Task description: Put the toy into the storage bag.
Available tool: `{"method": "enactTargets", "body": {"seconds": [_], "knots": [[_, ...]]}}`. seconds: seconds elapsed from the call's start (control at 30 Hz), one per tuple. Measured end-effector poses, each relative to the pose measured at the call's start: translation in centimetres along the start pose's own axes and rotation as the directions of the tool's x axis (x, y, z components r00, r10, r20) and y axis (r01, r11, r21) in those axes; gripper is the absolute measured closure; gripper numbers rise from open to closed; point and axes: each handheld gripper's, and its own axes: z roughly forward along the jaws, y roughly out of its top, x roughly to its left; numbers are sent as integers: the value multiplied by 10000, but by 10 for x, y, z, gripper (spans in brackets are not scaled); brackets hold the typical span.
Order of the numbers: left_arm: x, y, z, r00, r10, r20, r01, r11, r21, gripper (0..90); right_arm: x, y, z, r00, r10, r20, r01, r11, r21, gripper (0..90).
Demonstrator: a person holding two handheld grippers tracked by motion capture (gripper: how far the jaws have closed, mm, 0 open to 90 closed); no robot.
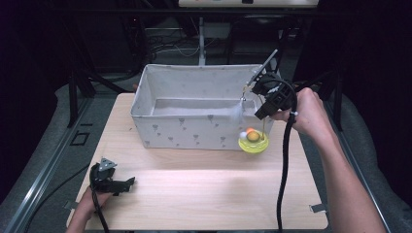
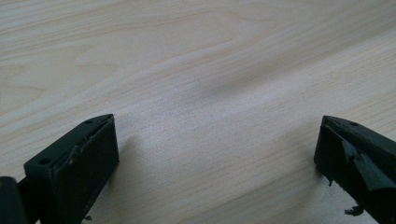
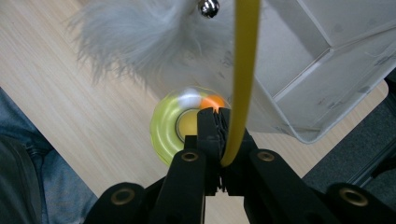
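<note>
The right claw (image 3: pixel 219 140) pinches a yellow stick (image 3: pixel 243 70) by the box (image 1: pixel 194 102); the left claw (image 2: pixel 217 154) rests wide apart on the counter (image 1: pixel 204 194).

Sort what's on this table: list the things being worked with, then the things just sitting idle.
In use:
- right hand-held gripper, shut on the thin yellow wand
- round yellow-green toy base with orange and white balls
- fluffy grey feather tuft with small silver bell
- white patterned fabric bin, probably

Idle:
- left hand-held gripper, open over the light wooden table

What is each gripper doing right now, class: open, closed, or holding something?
Left gripper: open, empty, low over the table.
Right gripper: closed on the yellow wand of a cat toy.
</note>
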Motion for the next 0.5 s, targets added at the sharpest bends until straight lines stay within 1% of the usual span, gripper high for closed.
{"method": "enactTargets", "body": {"seconds": [0.37,0.43,0.47,0.5], "knots": [[0,0,0,10000,-2,4,2,10000,12,0,1,7,-14,9998,-82,160,84,9999,-125,880],[0,0,0,10000,-4,-6,4,10000,-6,0,0,9,-19,9997,-111,220,115,9998,-173,880],[0,0,0,10000,8,36,-8,10000,54,0,1,10,-19,9999,-15,165,20,9996,-293,880],[0,0,0,10000,10,35,-10,10000,53,0,0,11,-22,9997,-100,230,105,9997,-226,880]]}}
